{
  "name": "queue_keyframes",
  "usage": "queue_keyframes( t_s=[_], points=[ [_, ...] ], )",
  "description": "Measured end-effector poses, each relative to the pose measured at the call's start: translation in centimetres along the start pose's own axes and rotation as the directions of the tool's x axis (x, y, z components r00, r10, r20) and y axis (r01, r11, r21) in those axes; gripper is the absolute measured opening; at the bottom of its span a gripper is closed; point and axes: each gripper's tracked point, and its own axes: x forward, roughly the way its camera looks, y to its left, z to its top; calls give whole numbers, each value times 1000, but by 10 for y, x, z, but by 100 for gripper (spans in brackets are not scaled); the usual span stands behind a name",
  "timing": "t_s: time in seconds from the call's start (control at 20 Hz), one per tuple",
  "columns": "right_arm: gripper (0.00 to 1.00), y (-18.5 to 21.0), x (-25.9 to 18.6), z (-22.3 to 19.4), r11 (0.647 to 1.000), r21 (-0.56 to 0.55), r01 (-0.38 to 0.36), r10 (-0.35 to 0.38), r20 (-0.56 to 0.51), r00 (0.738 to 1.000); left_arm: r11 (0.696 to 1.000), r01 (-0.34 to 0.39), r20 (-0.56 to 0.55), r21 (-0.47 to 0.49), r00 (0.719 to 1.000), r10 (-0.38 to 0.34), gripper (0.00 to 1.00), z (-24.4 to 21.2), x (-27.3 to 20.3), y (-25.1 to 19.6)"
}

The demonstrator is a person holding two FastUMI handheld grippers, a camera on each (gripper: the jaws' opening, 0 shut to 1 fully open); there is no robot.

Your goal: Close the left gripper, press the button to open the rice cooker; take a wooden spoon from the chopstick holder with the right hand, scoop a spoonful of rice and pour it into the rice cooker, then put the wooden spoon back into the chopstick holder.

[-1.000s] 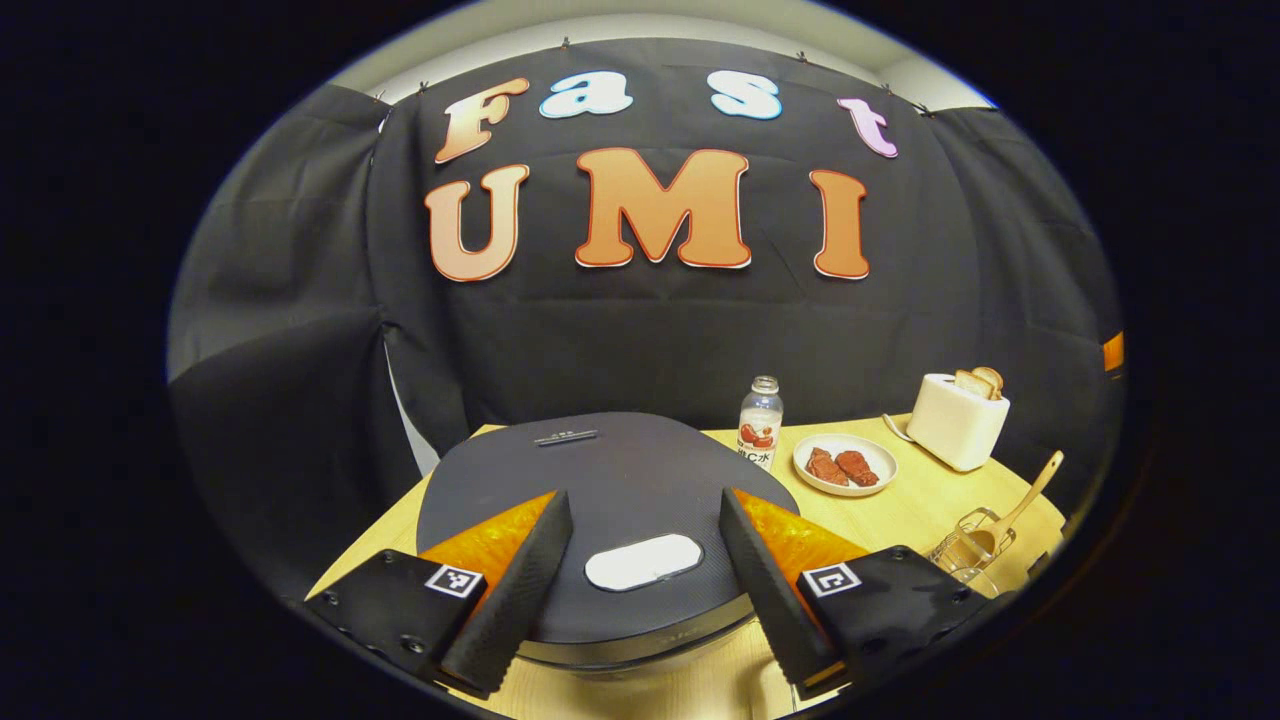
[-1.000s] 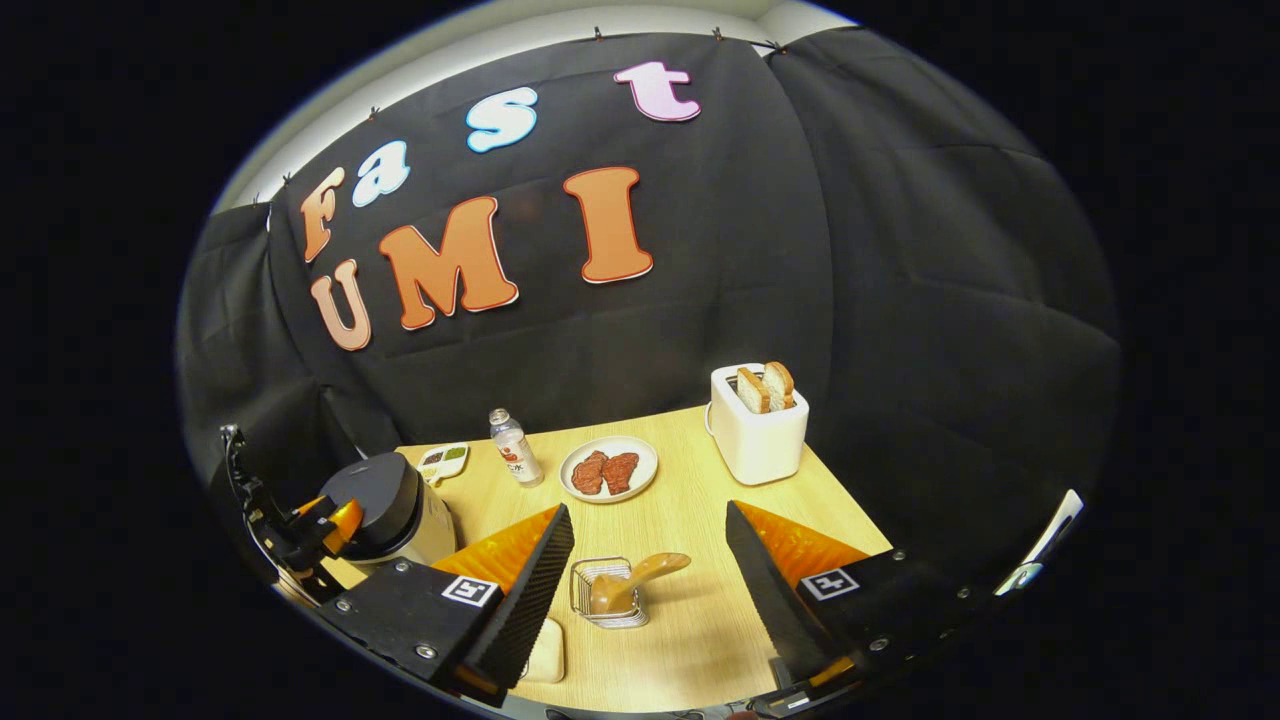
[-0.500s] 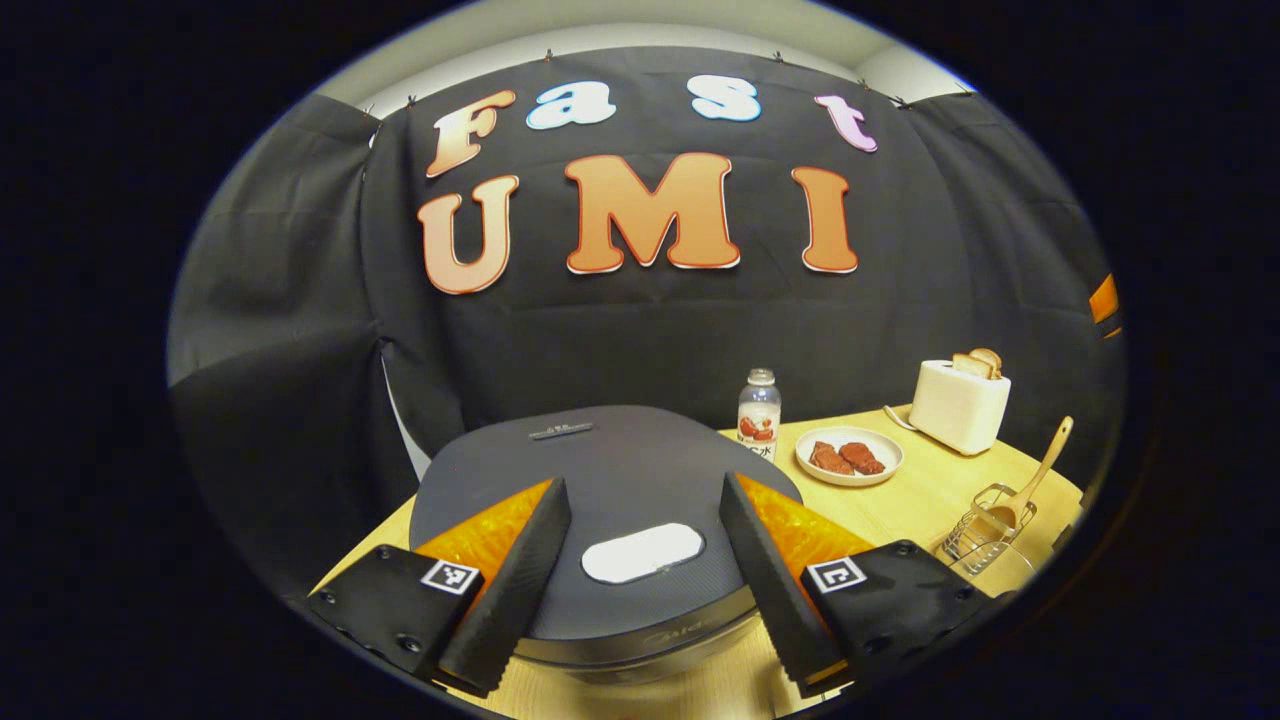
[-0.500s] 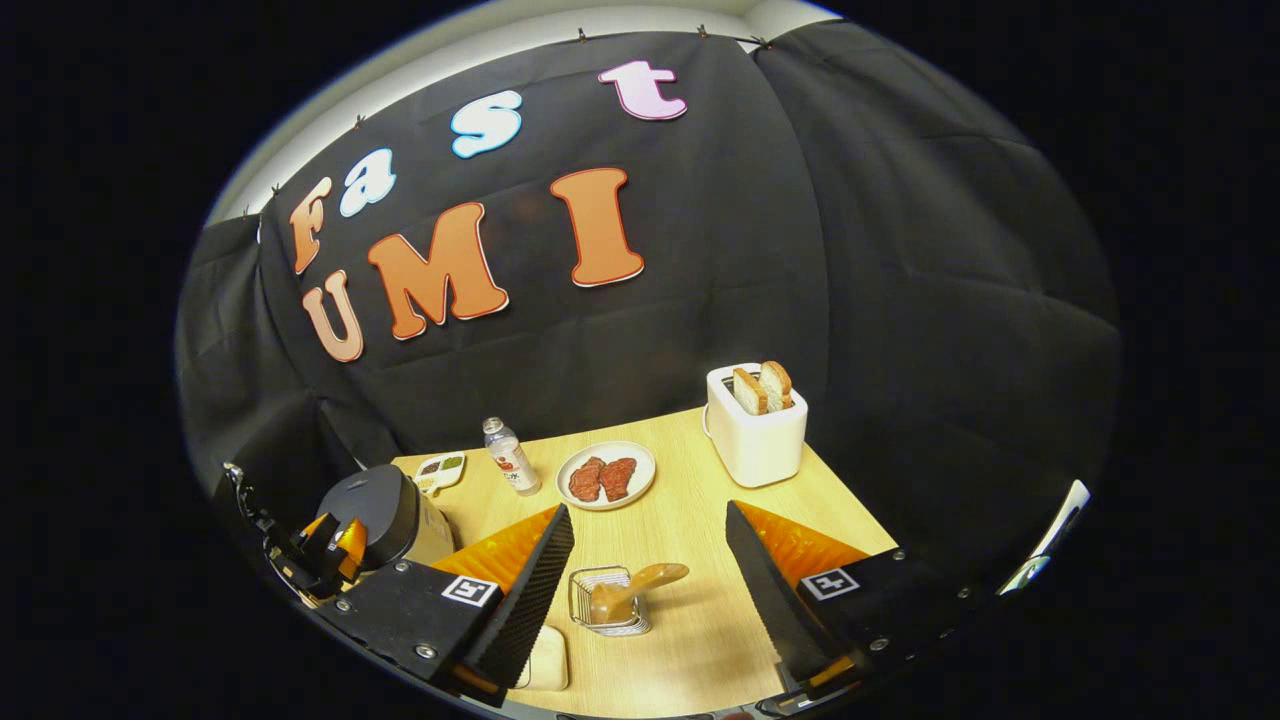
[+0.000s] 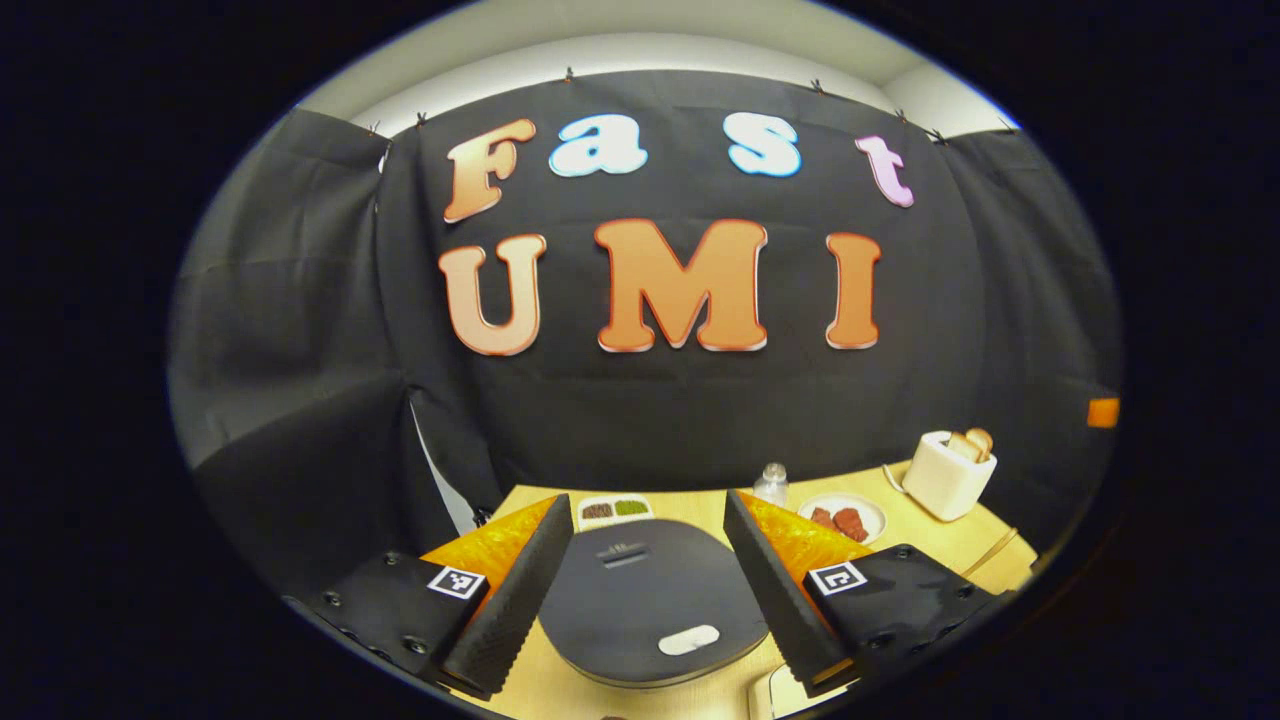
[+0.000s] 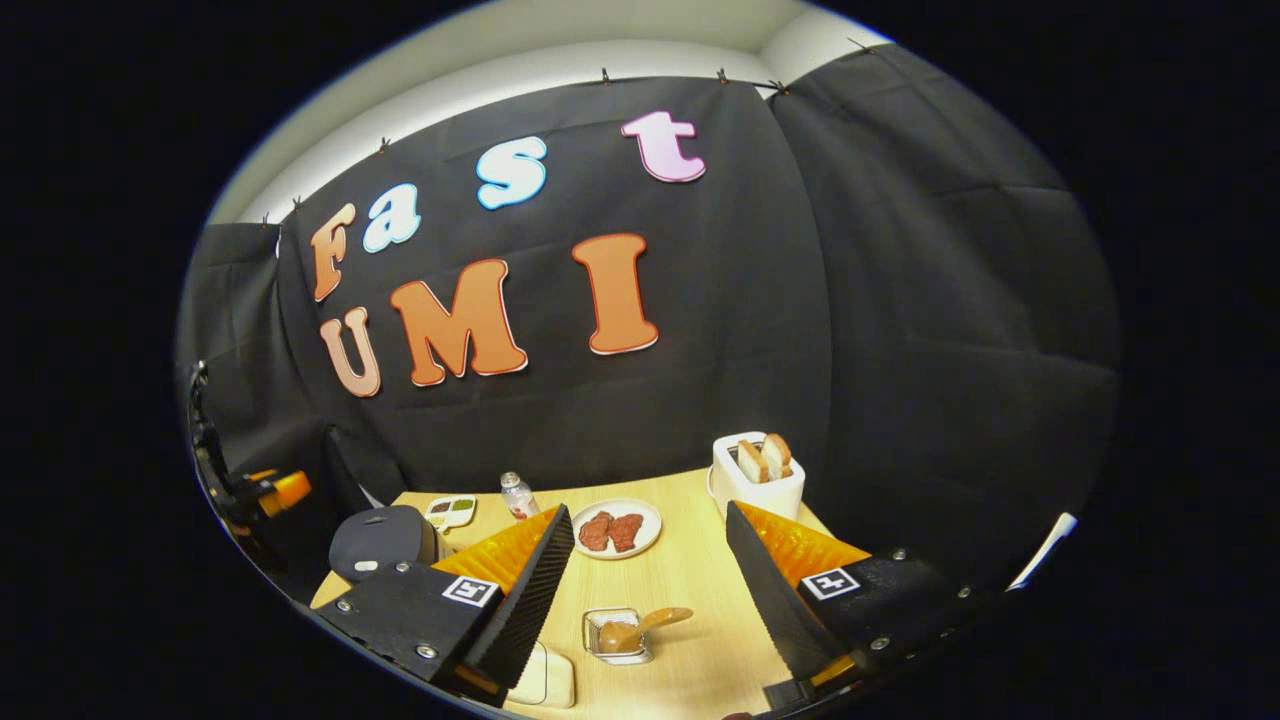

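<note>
Above the rice cooker (image 5: 650,600), left tool (image 5: 645,590) spread apart, right tool (image 6: 650,600) apart over chopstick holder (image 6: 618,635)

Light wooden worktop (image 6: 690,600) carries: rice cooker (image 6: 380,540), divided dish (image 6: 450,512), bottle (image 6: 517,496), plate of meat (image 6: 620,528), toaster (image 6: 757,475), wire chopstick holder (image 6: 620,636) with wooden spoon (image 6: 645,626).

We see rice cooker (image 6: 383,538) lower left on counter (image 6: 690,580), plate (image 6: 622,528) center, toaster (image 6: 757,477) right, chopstick holder (image 6: 618,637) bottom center.
</note>
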Motion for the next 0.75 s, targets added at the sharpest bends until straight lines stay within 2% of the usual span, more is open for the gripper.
queue_keyframes(
  t_s=[0.1,0.2,0.35,0.5,0.75],
  points=[
    [94,-1,-5,17,1000,-28,6,-5,33,999,1000,-7,34,-29,999,8,98,42,-21,14],
    [94,-2,-10,33,999,-49,12,-9,65,998,1000,-22,72,-6,997,22,97,77,-43,32],
    [94,-1,-12,49,997,-75,20,-12,102,995,999,-43,108,-8,993,44,97,109,-69,51],
    [94,1,-17,65,998,-65,15,-6,135,991,996,-53,135,-66,989,61,97,118,-84,64],
    [94,1,-21,75,997,-78,13,0,164,986,989,-147,127,3,981,145,99,113,-87,90]
  ],
)
